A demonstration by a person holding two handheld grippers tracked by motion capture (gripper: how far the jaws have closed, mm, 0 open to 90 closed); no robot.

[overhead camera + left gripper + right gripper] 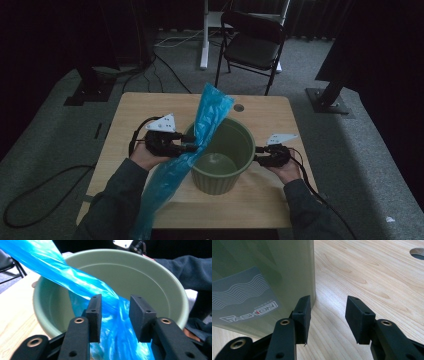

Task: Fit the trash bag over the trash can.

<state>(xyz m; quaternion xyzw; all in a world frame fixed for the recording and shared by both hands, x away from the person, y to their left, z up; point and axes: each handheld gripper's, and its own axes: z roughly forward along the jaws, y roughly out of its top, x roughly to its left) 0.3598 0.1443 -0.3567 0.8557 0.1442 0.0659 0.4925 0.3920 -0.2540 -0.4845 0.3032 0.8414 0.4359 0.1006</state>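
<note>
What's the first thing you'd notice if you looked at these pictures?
The bright blue plastic bag, stretched long across the left rim of the green bin in the middle of the wooden table. The left tool stands open around the bag, and the right tool waits open beside the bin's wall.

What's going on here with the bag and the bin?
A person at a wooden table is fitting a blue bag into a green bin. The bag lies across the bin's left rim, one end sticking up behind, the other hanging off the table's near edge. The left gripper is at that rim, its jaws apart with the bag between them, not pinching it. The right gripper rests open beside the bin's right wall, holding nothing.
</note>
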